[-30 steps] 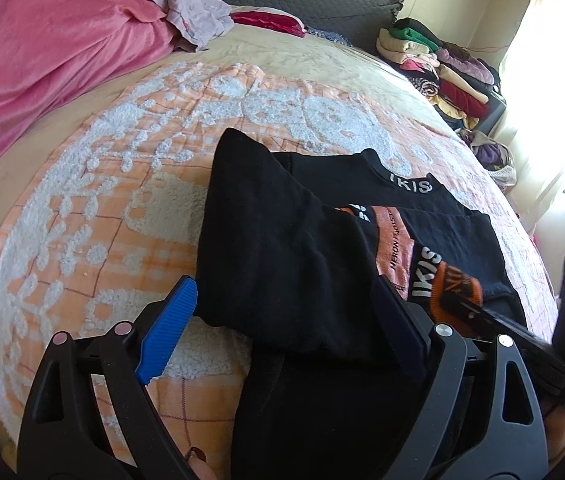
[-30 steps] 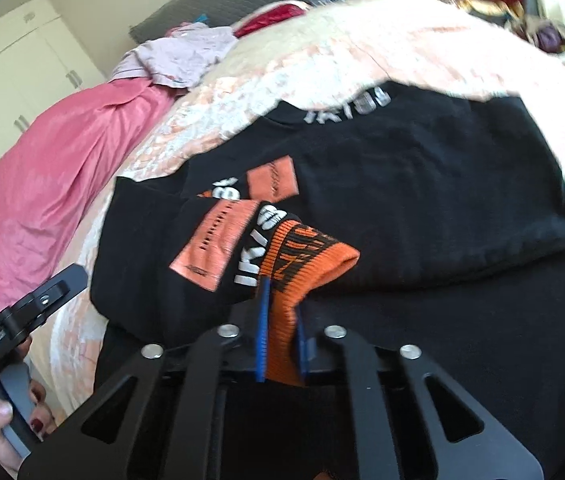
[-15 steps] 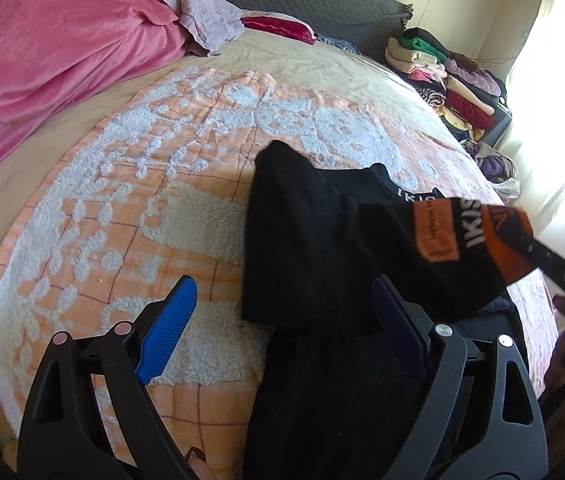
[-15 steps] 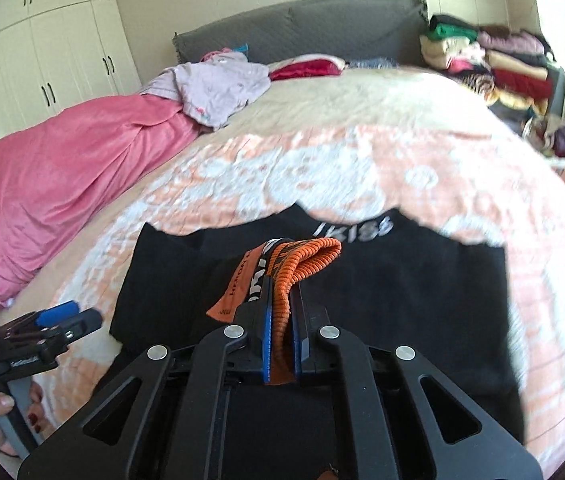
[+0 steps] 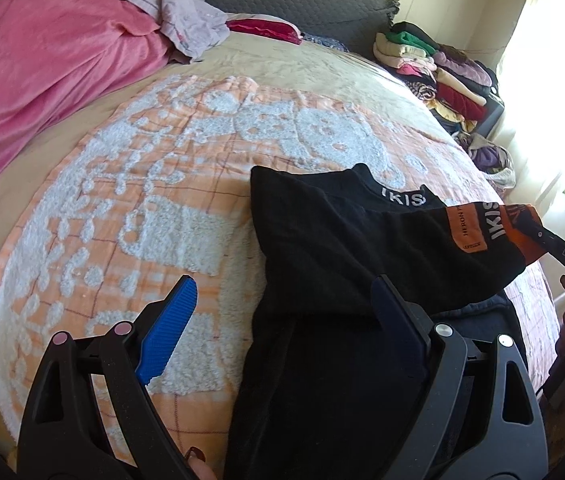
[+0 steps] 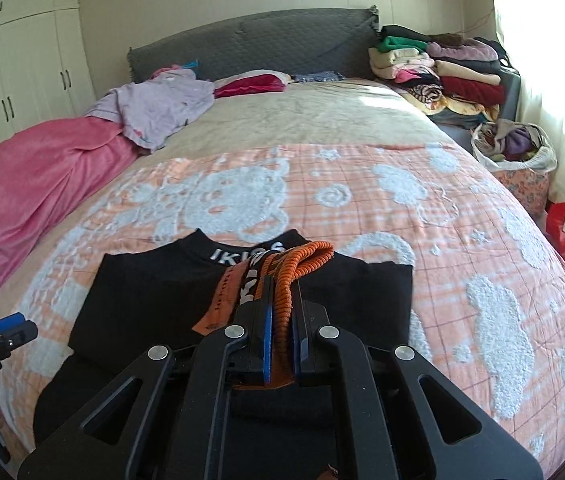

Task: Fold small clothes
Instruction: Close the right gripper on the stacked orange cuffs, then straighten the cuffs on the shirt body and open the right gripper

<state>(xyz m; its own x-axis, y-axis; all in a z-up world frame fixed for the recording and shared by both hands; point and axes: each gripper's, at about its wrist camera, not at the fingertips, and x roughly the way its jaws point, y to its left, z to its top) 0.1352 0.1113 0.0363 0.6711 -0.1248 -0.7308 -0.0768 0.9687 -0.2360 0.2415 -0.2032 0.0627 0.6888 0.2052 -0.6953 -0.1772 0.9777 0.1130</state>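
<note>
Whereas a second ago the orange cuff (image 6: 302,264) lay folded across the black sweater (image 5: 322,248) on the bed (image 5: 322,64), the right gripper (image 6: 280,344), pinching that cuff, now lifts the sleeve outward, suggesting re-folding, while the left gripper (image 5: 282,320) hovers spread, empty.

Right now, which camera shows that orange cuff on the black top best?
The right wrist view: the orange cuff sits dead centre and close, pinched between the right gripper fingers. The left wrist view catches the orange cuff only small and side-on at the right edge, lifted off the black top.
</note>
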